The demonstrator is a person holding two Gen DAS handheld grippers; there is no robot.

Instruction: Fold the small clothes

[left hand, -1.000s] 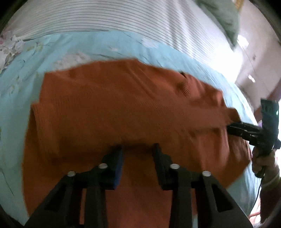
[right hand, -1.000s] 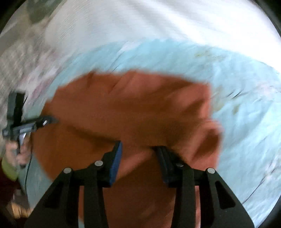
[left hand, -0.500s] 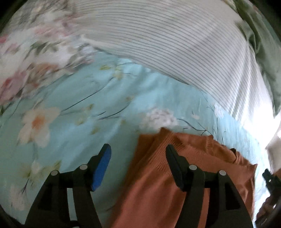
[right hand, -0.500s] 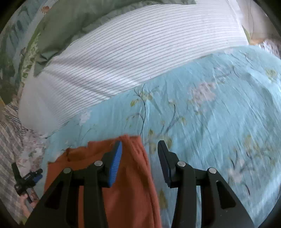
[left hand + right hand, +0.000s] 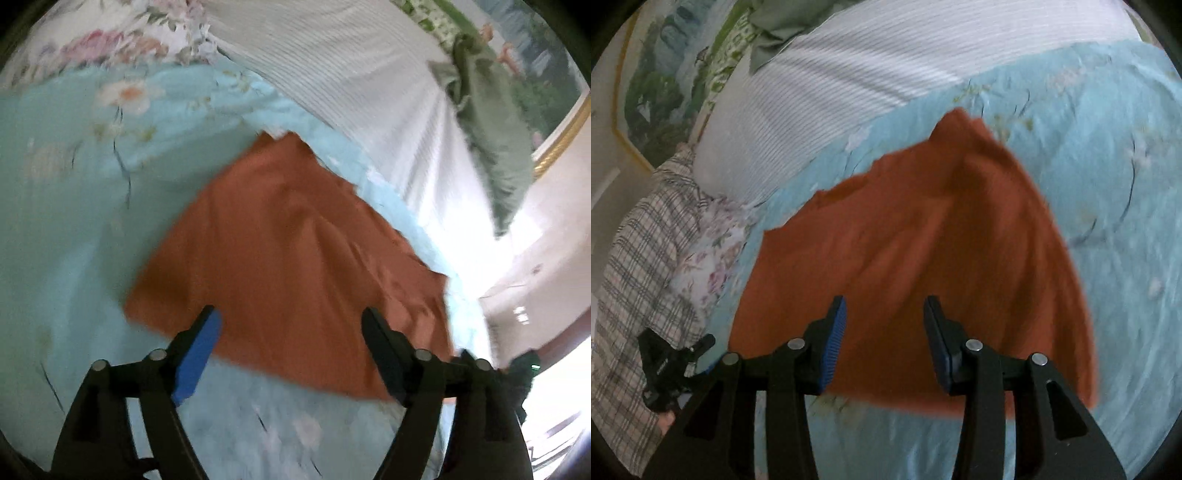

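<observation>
Left hand-held gripper [image 5: 291, 332]: jaws spread wide, nothing between the pads. Orange garment [image 5: 295, 251] lies straight ahead of it, folded into a rough trapezoid on the light-blue floral bedsheet [image 5: 66, 206]. Garment's near edge sits just past the fingertips [image 5: 207, 325], spanning the gap between them and running further to the gripper's right. Whether the tips touch the fabric, can't tell; frame is motion-blurred.

Right hand-held gripper [image 5: 884, 325]: jaws parted, gap narrower than on the left one, empty as well. Same orange garment [image 5: 923, 251] directly in front, its near edge reaching back between and under the two fingers. Cloth extends ahead and to both sides of this gripper, more of it to the right, with a raised crease running forward from the tips toward the far corner. Contact with the fabric: can't tell.

Left gripper also shows in the right wrist view [image 5: 683, 354], low on the left, beside the garment's left edge, next to a plaid cloth [image 5: 639, 266].

Beyond the garment in both views: white striped pillow [image 5: 369, 81], then a green cloth [image 5: 491, 122] farther back. Bedsheet [image 5: 1108, 184] is bare to the right of the right gripper.
</observation>
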